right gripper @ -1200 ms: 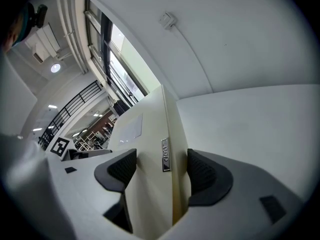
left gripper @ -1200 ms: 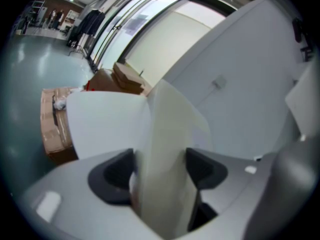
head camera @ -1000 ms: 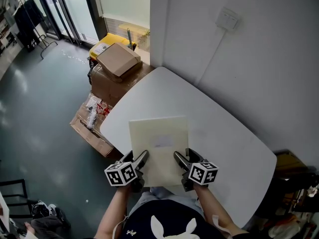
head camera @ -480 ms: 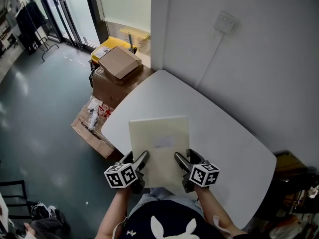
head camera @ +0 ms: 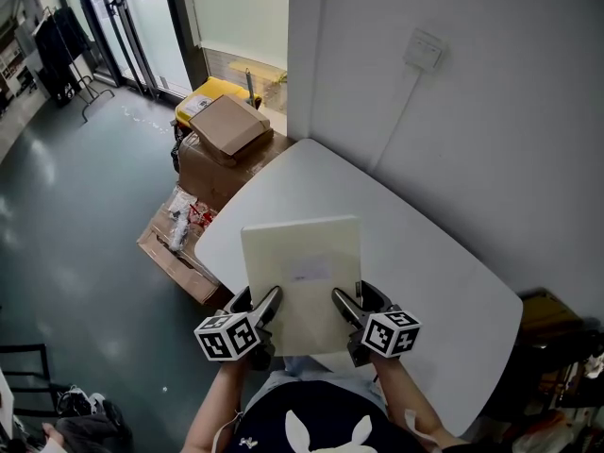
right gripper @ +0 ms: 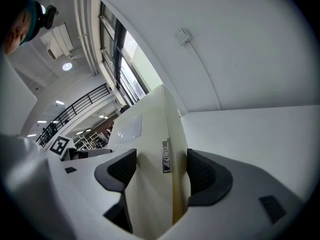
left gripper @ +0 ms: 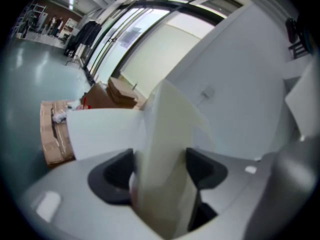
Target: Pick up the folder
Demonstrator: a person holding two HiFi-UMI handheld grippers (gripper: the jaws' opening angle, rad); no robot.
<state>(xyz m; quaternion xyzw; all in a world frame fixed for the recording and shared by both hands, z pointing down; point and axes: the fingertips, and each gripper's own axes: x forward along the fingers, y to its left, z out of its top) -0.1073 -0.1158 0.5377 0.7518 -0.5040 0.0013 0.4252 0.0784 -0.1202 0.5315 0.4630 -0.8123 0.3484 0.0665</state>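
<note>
On the left, stacked cardboard boxes [head camera: 222,130] stand on the grey floor [head camera: 75,243] just beside the far-left end of the white counter [head camera: 434,272], with a yellow bin [head camera: 209,92] behind them.

The left claw [head camera: 266,305] is closed on the folder [head camera: 302,262] at the left part of its near edge. In the left gripper view both dark pads press against the pale sheet, which runs up between them and hides much of what lies beyond.

The folder is cream-coloured and rectangular. It is held at the person's end of the counter, its broad face turned up toward the head camera, and a faint pale label [head camera: 309,272] sits near its middle.

The right claw [head camera: 345,306] grips the right part of the same near edge. In the right gripper view its pads clamp the folder from both sides, and a small metal tab [right gripper: 165,156] sits on the folder's edge between them.

To the right the bare counter runs along a white wall [head camera: 510,140], where a wall switch [head camera: 425,49] has a thin cable [head camera: 396,125] dropping toward the counter.
</note>
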